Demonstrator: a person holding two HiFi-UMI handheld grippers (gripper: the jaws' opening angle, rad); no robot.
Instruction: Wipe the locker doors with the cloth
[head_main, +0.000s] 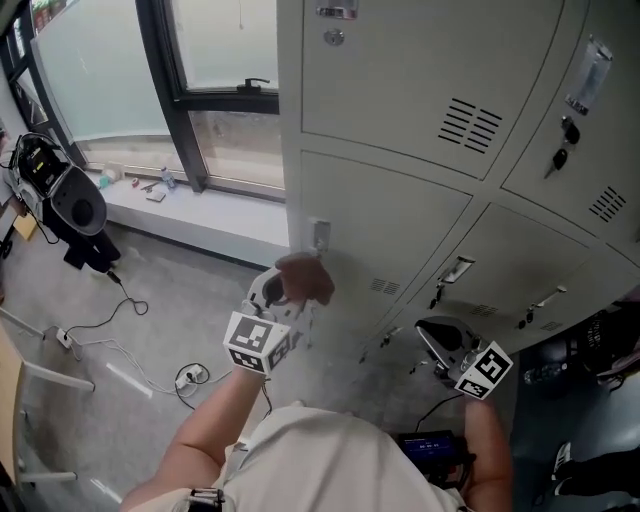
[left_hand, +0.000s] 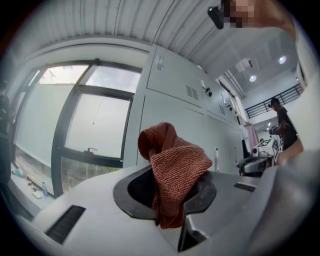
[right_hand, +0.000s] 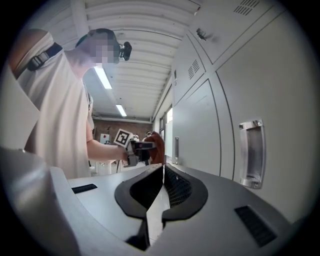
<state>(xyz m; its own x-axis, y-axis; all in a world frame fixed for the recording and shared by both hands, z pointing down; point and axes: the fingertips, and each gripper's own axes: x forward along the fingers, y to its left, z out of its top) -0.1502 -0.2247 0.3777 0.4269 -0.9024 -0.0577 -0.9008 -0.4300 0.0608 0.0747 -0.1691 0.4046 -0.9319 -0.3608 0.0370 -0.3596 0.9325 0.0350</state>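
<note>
Press cloth (left_hand: 175, 165) — pinched tight in left gripper (left_hand: 172, 200) — flat on door (head_main: 385, 235), sweep evenly; keep right gripper (right_hand: 162, 195), closed and empty, clear.

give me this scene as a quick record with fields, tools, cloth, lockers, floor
left tool: shut on the cloth, raised in front of the lockers
right tool: shut, nothing between its jaws, held lower beside the lockers
cloth: reddish-brown, bunched, sticking up out of the left tool; contact with a door unclear
lockers: grey, the doors in view closed, with vents and handles; keys hang from one at upper right
floor: grey, cables trailing below the window
</note>
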